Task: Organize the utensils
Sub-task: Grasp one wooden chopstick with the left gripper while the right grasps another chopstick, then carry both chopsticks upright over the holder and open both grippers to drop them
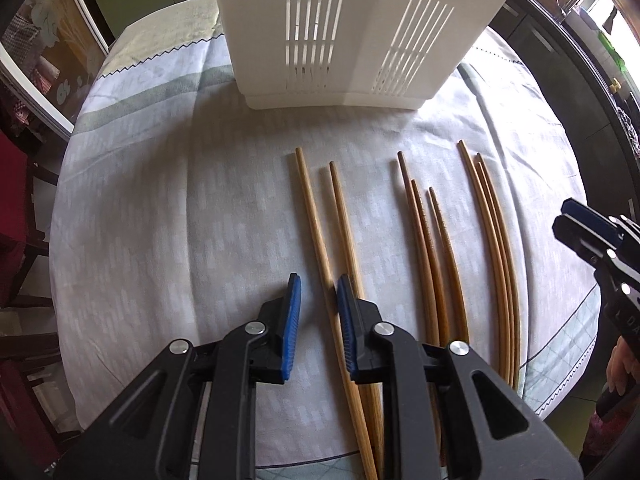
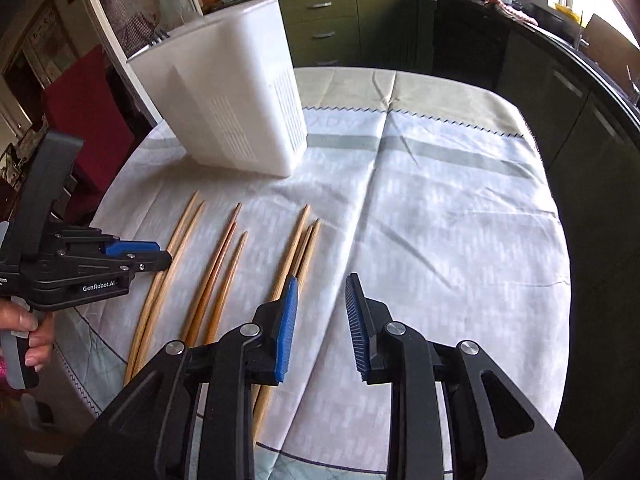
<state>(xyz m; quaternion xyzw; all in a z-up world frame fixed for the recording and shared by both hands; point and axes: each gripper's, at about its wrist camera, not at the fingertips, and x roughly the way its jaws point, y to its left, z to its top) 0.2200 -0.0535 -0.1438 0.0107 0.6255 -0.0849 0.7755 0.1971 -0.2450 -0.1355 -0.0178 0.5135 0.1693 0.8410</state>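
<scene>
Several wooden chopsticks lie side by side on the cloth-covered table: a left pair (image 1: 320, 216), a darker middle group (image 1: 430, 240) and a thin right group (image 1: 492, 232). They also show in the right wrist view (image 2: 224, 264). A white slotted utensil holder (image 1: 340, 36) stands behind them, also seen in the right wrist view (image 2: 228, 108). My left gripper (image 1: 318, 292) is open just above the near part of the left pair, empty. My right gripper (image 2: 322, 292) is open and empty, to the right of the thin group.
The round table carries a pale blue-and-white cloth (image 2: 440, 220). Dark green kitchen cabinets (image 2: 360, 28) run behind and to the right. A red chair (image 2: 80, 112) stands at the left. The table's front edge is close under both grippers.
</scene>
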